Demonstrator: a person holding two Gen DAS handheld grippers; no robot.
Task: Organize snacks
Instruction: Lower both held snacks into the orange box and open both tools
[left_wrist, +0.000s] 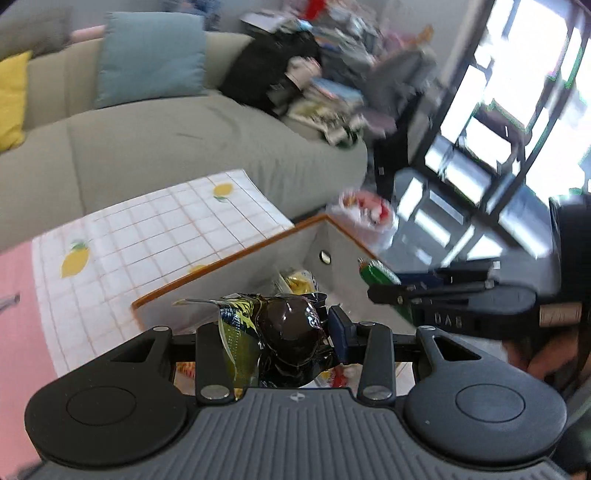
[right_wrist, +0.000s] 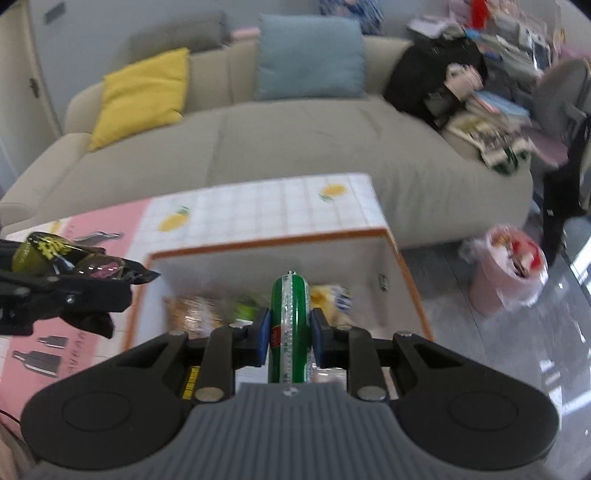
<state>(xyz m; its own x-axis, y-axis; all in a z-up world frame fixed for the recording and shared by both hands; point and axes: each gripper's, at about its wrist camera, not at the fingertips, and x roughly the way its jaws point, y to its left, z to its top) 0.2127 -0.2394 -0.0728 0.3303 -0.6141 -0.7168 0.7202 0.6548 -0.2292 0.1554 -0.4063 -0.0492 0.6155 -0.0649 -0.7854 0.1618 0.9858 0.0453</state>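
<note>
My left gripper is shut on a black and yellow snack packet, held above the near edge of the grey storage box with an orange rim. My right gripper is shut on a green snack packet, held upright over the same box. Several snack packs lie inside the box. The right gripper also shows in the left wrist view with the green packet. The left gripper and its black packet show at the left of the right wrist view.
The box stands on a table with a lemon-print cloth and a pink mat. A grey sofa with yellow and blue cushions is behind. A pink bin with a plastic liner stands on the floor at right.
</note>
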